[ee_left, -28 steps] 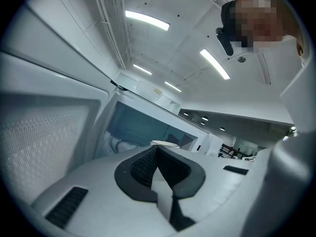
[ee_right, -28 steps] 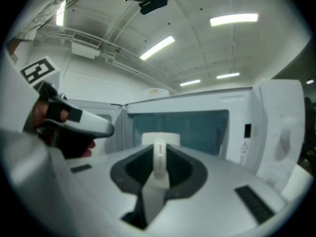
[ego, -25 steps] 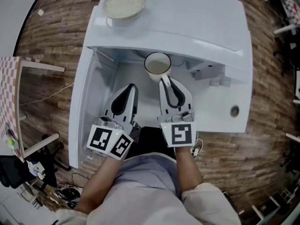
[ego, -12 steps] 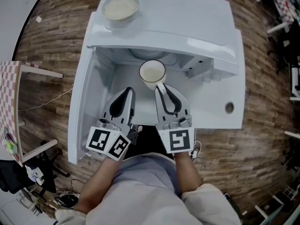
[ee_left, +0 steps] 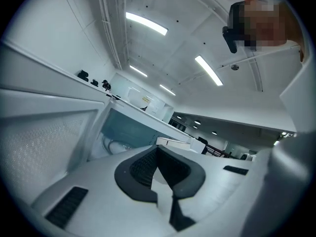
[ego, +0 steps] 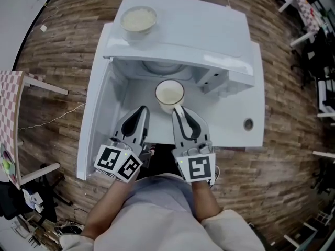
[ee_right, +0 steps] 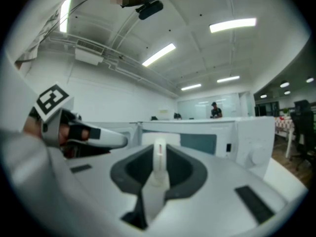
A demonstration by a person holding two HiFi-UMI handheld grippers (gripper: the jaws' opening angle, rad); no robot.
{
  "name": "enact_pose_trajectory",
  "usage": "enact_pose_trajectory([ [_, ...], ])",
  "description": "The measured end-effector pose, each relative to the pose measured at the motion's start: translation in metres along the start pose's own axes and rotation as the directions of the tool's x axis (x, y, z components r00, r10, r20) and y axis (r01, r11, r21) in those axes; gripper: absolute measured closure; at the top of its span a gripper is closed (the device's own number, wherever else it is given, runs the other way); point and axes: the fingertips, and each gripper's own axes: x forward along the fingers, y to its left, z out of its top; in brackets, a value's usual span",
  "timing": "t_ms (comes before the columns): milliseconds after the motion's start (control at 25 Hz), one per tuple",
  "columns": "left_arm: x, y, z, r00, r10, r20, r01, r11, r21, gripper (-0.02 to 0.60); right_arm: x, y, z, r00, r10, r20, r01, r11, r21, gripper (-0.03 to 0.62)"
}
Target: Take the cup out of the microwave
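In the head view a white cup (ego: 169, 94), pale inside, hangs just in front of the open white microwave (ego: 209, 30). My right gripper (ego: 178, 109) is shut on the cup's handle; in the right gripper view that handle (ee_right: 159, 159) stands upright between the dark pads. To its left, my left gripper (ego: 141, 110) is shut with nothing in it, in front of the open cavity and beside the door (ego: 97, 114), which swings out to the left. The left gripper view shows its closed pads (ee_left: 148, 167) aimed at the cavity (ee_left: 128, 132).
A bowl of rice (ego: 138, 20) sits on top of the microwave at the back left. The control panel with a knob (ego: 248, 123) lies to the right of the cavity. A table with a checked cloth (ego: 8, 114) stands at the far left on the wooden floor.
The cup has come out from under the microwave's top edge toward me, carried by the right gripper. Both grippers have drawn back and risen a little.
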Motion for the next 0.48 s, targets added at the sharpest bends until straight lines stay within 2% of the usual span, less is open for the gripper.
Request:
enact_pose_trajectory([
  [320, -0.012, -0.023, 0.009, 0.998, -0.058, 0.018, 0.058, 0.998, 0.002, 0.575, -0.019, 0.009, 0.022, 1.0, 0.001, 0.024, 0.0, 0.999, -0.04, 0.52],
  [480, -0.016, -0.028, 0.012, 0.996, -0.088, 0.019, 0.088, 0.996, 0.008, 0.575, -0.023, 0.014, 0.027, 1.0, 0.002, 0.028, -0.002, 1.0, -0.017, 0.52],
])
